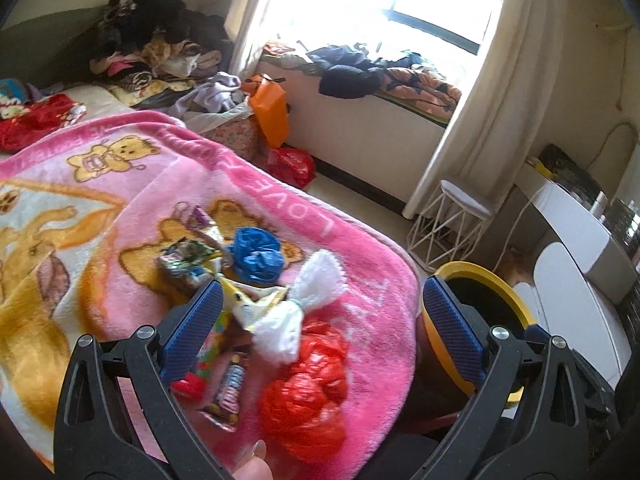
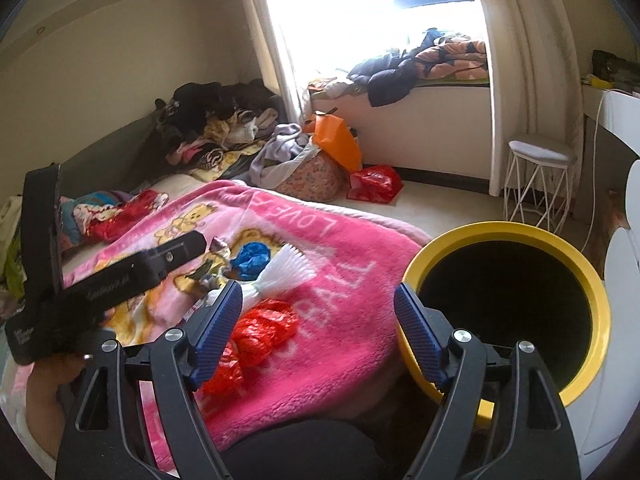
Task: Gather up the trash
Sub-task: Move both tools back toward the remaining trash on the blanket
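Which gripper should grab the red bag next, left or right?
Left, probably. The left gripper is open right over the trash pile, with the red bag between its fingers. The right gripper, also open, sits nearer the yellow bin.

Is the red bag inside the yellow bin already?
No, the red bag lies on the pink blanket, beside the yellow bin, whose inside looks dark and empty.

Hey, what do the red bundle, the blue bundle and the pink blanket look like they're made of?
Red bundle: thin plastic bag film, glossy and crinkled, probably.
Blue bundle: also crumpled plastic film with shiny folds, though blurred.
Pink blanket: plush fleece, matte and fuzzy, with printed bears.
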Motion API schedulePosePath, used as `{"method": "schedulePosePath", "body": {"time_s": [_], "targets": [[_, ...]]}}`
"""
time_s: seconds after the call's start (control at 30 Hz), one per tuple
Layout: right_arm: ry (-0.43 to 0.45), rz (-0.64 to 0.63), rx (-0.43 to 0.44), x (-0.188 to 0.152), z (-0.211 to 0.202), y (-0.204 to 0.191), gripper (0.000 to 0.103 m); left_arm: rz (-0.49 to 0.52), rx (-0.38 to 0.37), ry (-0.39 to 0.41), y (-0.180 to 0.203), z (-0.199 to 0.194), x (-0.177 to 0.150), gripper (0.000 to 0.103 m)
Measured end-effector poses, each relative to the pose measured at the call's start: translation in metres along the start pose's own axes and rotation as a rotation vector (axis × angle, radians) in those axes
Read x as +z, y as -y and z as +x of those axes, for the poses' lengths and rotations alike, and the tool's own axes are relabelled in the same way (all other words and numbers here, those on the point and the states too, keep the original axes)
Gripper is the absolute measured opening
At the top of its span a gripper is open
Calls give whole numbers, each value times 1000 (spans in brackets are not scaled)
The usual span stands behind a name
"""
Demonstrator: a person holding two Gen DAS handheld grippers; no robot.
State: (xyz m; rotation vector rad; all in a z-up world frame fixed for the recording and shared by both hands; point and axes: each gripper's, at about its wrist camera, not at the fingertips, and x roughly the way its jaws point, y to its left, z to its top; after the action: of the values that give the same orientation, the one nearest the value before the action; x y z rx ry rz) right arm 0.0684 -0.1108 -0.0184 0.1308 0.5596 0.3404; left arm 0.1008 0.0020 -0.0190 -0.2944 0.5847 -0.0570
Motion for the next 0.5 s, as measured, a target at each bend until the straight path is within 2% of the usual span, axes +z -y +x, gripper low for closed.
{"method": "schedulePosePath", "body": {"time_s": [0.5], "targets": [[-99,-81,89,-17,18,-39,76,-75,56,-49,-52,4,6,92]]}}
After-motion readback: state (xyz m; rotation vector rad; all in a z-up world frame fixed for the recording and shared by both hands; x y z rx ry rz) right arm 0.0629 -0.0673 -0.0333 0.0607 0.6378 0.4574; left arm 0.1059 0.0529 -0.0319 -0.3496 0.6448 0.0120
